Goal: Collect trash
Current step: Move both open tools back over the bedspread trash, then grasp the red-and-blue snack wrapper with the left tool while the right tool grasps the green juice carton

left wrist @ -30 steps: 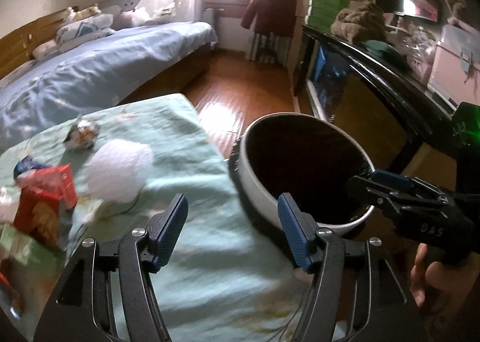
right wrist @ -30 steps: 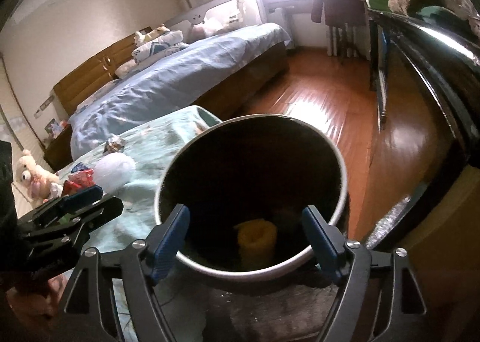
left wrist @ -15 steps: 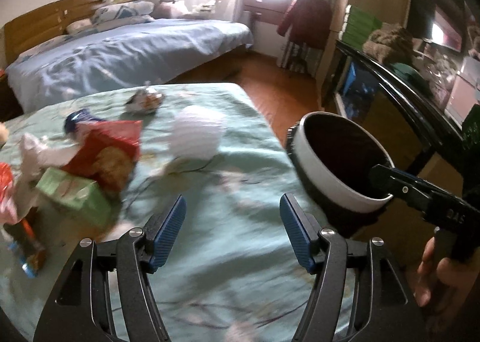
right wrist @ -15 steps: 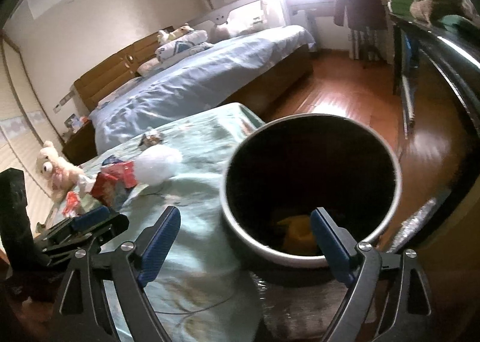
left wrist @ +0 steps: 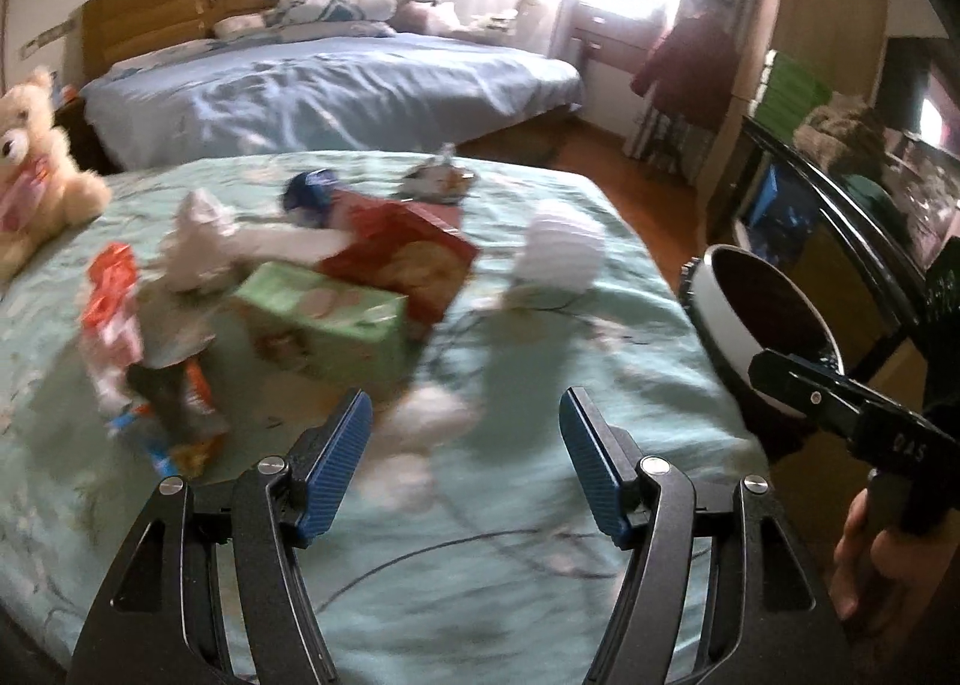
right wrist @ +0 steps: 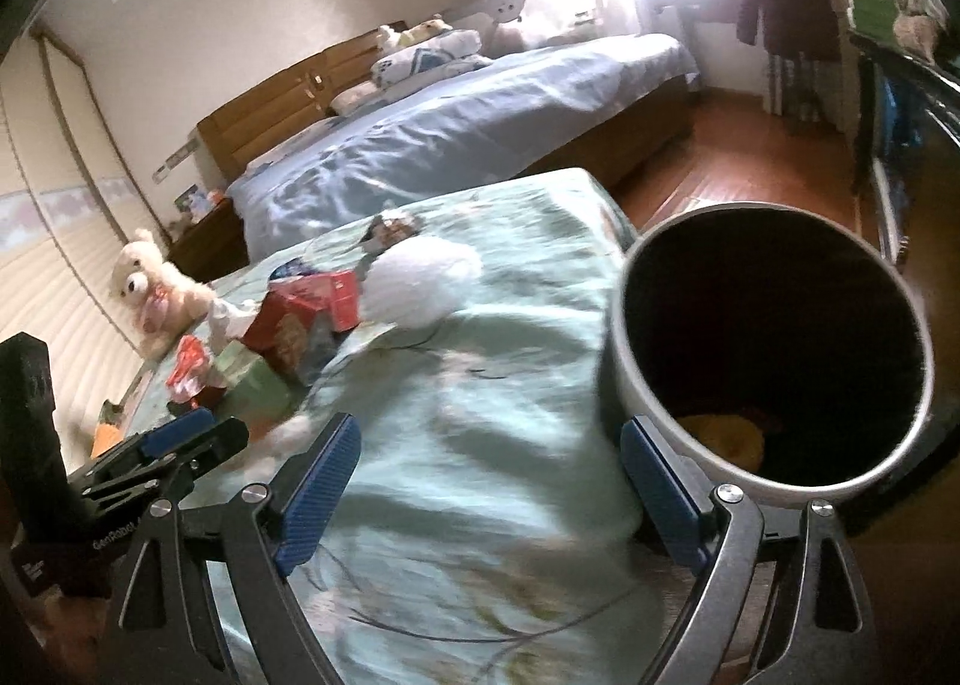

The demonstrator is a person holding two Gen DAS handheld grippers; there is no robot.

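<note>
Trash lies on a mint green bedspread (left wrist: 540,535): a green box (left wrist: 324,313), a red box (left wrist: 408,259), a white crumpled wad (left wrist: 564,253), a red wrapper (left wrist: 111,289), a white tissue (left wrist: 198,241) and a foil wrapper (left wrist: 438,181). A white bin (right wrist: 774,385) with a dark inside stands off the bed's right edge, a yellow item (right wrist: 726,439) at its bottom. My left gripper (left wrist: 465,463) hovers open over the bedspread, short of the boxes, empty. My right gripper (right wrist: 489,487) is open and empty, left of the bin (left wrist: 756,313).
A cream teddy bear (left wrist: 36,168) sits at the bedspread's far left. Behind it is a large bed with blue sheets (left wrist: 336,84). A dark cabinet (left wrist: 840,217) runs along the right, with wooden floor (right wrist: 738,168) between. A hand (left wrist: 870,559) holds the right gripper's handle.
Both views swung left, away from the bin toward the trash pile. The boxes now sit ahead of my left gripper. My right gripper's jaws stand wider than before.
</note>
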